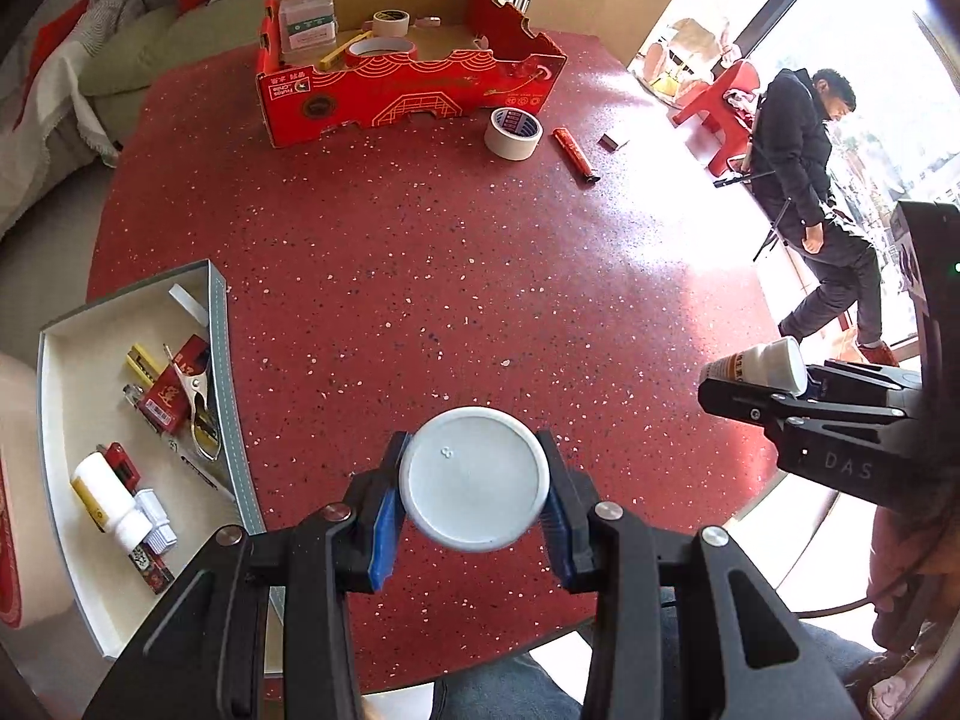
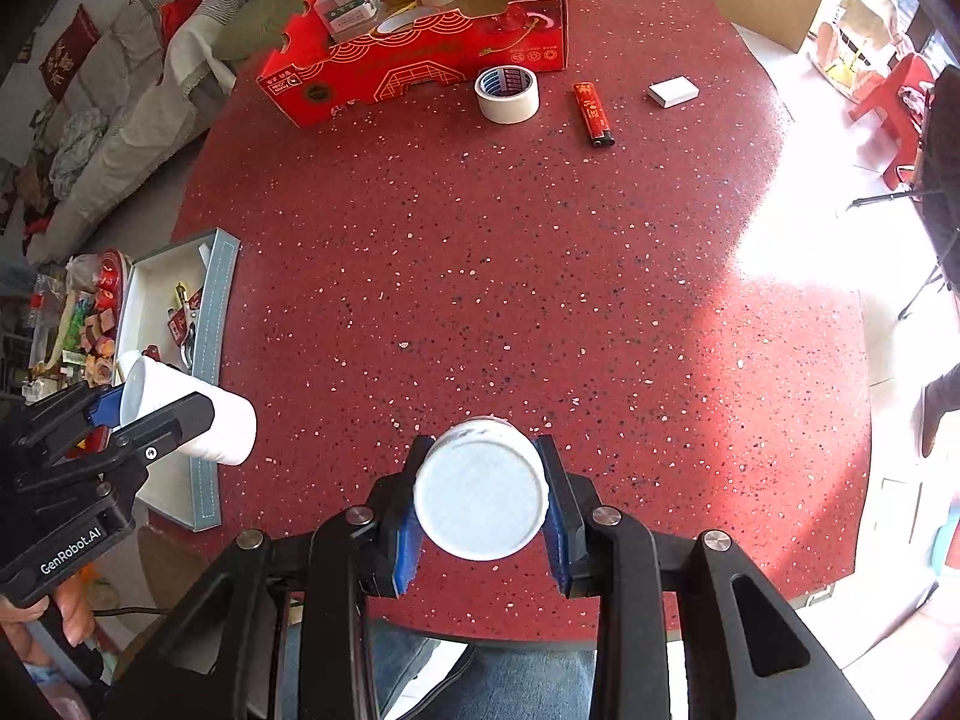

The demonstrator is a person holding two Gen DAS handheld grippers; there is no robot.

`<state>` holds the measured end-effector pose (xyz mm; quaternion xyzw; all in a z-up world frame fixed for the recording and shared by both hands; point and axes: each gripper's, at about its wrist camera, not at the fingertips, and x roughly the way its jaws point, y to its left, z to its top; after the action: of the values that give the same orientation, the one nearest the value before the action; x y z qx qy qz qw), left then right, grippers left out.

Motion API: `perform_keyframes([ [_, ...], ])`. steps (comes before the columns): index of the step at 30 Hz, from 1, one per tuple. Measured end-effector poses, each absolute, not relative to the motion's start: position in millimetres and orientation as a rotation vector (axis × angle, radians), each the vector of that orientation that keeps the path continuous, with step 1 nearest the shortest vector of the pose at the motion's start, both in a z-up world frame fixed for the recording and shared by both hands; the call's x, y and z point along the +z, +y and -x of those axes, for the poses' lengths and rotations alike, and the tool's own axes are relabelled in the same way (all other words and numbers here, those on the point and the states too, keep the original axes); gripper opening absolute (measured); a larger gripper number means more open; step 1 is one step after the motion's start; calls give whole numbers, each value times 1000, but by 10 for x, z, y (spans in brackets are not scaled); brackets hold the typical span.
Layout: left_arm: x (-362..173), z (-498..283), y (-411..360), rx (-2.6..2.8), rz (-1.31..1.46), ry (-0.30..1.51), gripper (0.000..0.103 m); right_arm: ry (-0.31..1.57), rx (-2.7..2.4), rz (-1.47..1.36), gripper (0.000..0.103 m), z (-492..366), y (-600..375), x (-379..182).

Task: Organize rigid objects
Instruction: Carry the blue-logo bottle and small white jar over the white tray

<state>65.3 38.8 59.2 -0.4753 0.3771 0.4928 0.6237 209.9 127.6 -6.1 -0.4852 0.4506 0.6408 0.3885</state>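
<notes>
On your left gripper [image 2: 90, 450], seen from the right wrist view, the black handle carries "GenRobot.AI" in white. On your right gripper [image 1: 840, 420], seen from the left wrist view, the black body shows the raised letters "DAS". The white lid [image 1: 474, 479] clamped in your left gripper has a tiny embossed mark that may be an "8"; you cannot be sure. The red cardboard box [image 1: 414, 90] bears small print on its end panel, too small to read.

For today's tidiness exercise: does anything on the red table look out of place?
Yes: a tape roll, a red lighter and a small white box lie loose beside the red cardboard box, not inside it.
</notes>
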Motion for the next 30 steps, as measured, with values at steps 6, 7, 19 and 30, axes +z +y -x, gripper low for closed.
perform_keyframes([
  [6, 535, -464, 270, 1183, 1125, 818, 43, 1077, 1661, 1337, 34, -1861, 1290, -43],
  [7, 519, -428, 258, 1190, 1139, 806, 43, 1066, 1669, 1352, 34, -1820, 1294, -41],
  [19, 507, -204, 241, 1273, 1197, 689, 43, 950, 1767, 1468, 34, -1395, 1416, 54],
  [30, 575, -13, 184, 1366, 1206, 641, 43, 903, 1867, 1531, 34, -988, 1378, 76],
])
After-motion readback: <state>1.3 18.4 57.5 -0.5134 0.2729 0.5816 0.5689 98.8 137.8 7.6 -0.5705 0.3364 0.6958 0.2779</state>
